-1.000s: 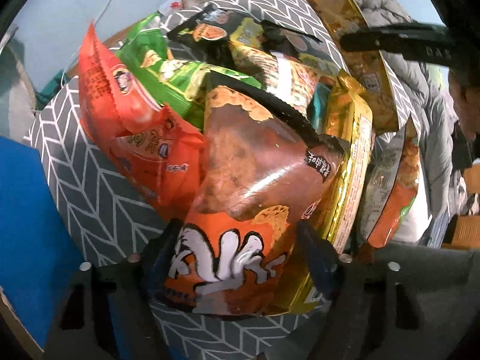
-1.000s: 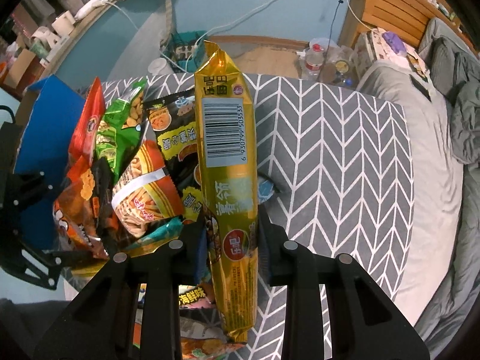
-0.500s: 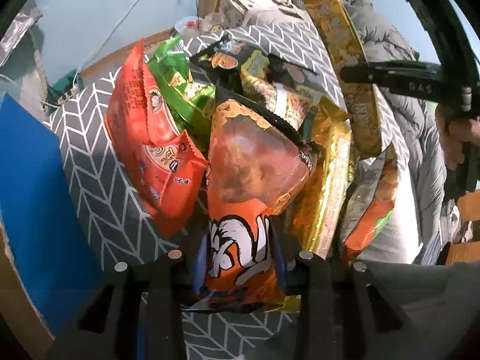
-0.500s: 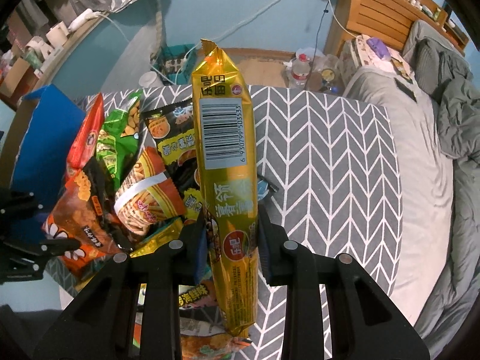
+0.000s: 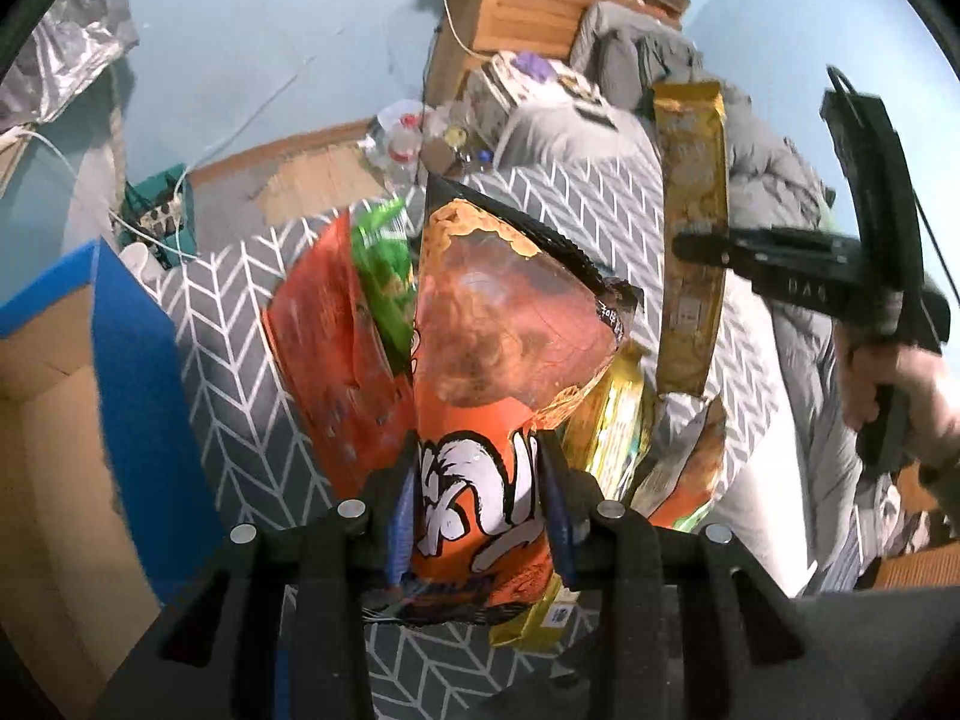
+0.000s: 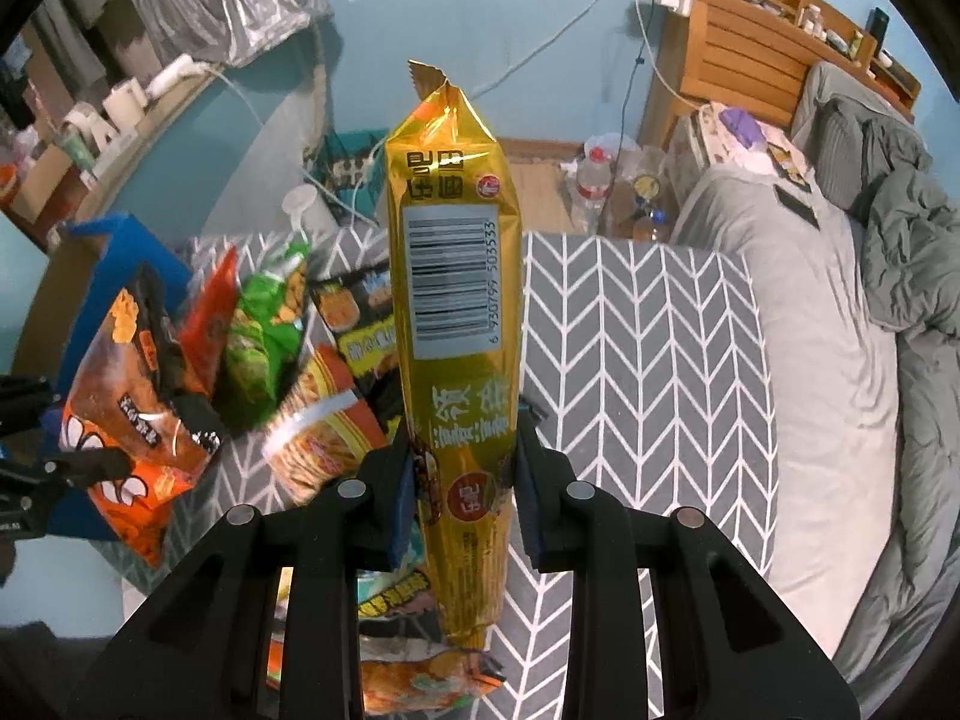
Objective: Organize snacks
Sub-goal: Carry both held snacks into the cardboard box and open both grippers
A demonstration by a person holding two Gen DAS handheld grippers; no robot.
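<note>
The left gripper (image 5: 480,495) now lifts the orange crinkly snack bag (image 5: 498,360) clear of the pile, nearer the blue-edged cardboard box (image 5: 129,360).

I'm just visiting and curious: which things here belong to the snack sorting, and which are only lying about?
Job: orange bag in left gripper; gold pack in right gripper; green bag; blue box.
Lying about: bottles, duvet, shelf.

right tongs (image 6: 462,480) pinch an upright gold snack packet (image 6: 459,324).

A grey blanket (image 6: 648,348) with white zigzag lines covers the bed, a wooden headboard (image 6: 756,60) stands by the blue wall, and plastic bottles (image 6: 591,180) sit on the floor
</note>
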